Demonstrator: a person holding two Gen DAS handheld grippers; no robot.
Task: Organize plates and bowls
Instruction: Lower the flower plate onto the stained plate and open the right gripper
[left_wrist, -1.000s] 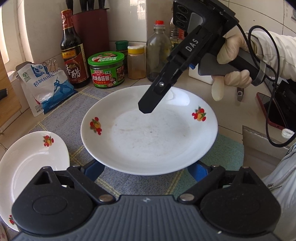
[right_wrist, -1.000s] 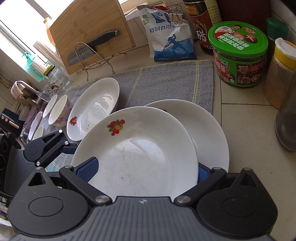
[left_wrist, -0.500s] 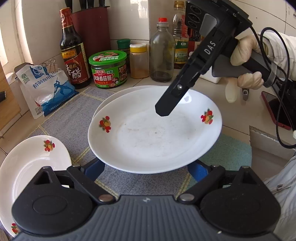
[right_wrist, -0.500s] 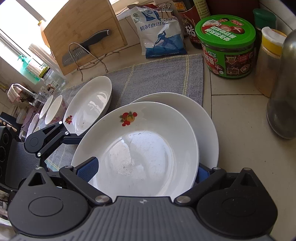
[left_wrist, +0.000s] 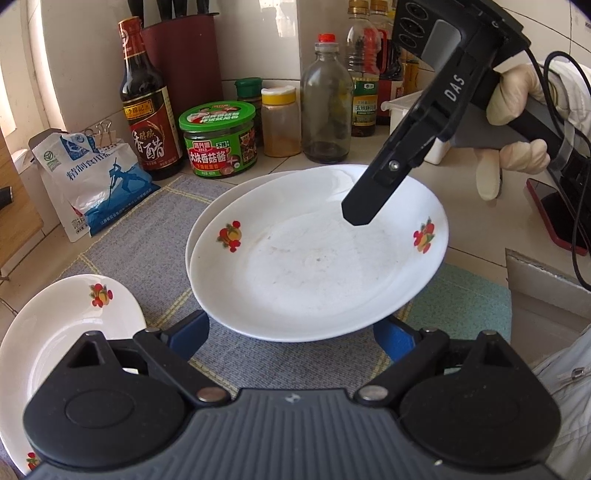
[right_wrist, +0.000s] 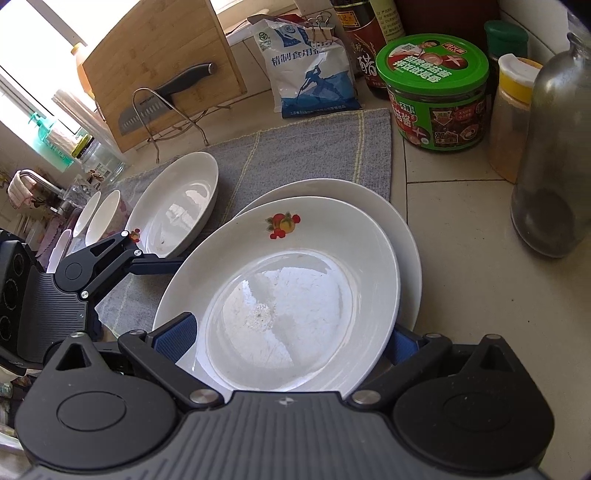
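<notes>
A white plate with fruit motifs (left_wrist: 314, 266) (right_wrist: 295, 295) lies tilted over a second white plate (left_wrist: 216, 205) (right_wrist: 317, 189), offset towards me. My left gripper (left_wrist: 291, 334) has the plate's near rim between its blue pads. Its jaws are closing, and I see no pad pressing. One of its fingers (right_wrist: 147, 264) runs in under the plate's edge. My right gripper (right_wrist: 286, 341) stands wide, and the plate covers its pad tips. In the left wrist view its finger (left_wrist: 373, 192) reaches over the far right rim. Any contact there is hidden.
A third fruit plate (left_wrist: 62, 350) (right_wrist: 173, 206) and small bowls (right_wrist: 99, 214) sit on the grey mat (left_wrist: 140, 251). Behind stand a green-lidded jar (left_wrist: 218, 142), vinegar bottle (left_wrist: 147, 103), glass bottle (left_wrist: 327, 110) and salt bag (left_wrist: 96, 177). A cutting board with a knife (right_wrist: 159, 74) leans far left.
The fruit plate has shifted a little to the right and away in the left wrist view, uncovering the rim of the plate beneath. The right gripper moved right. The left gripper kept still.
</notes>
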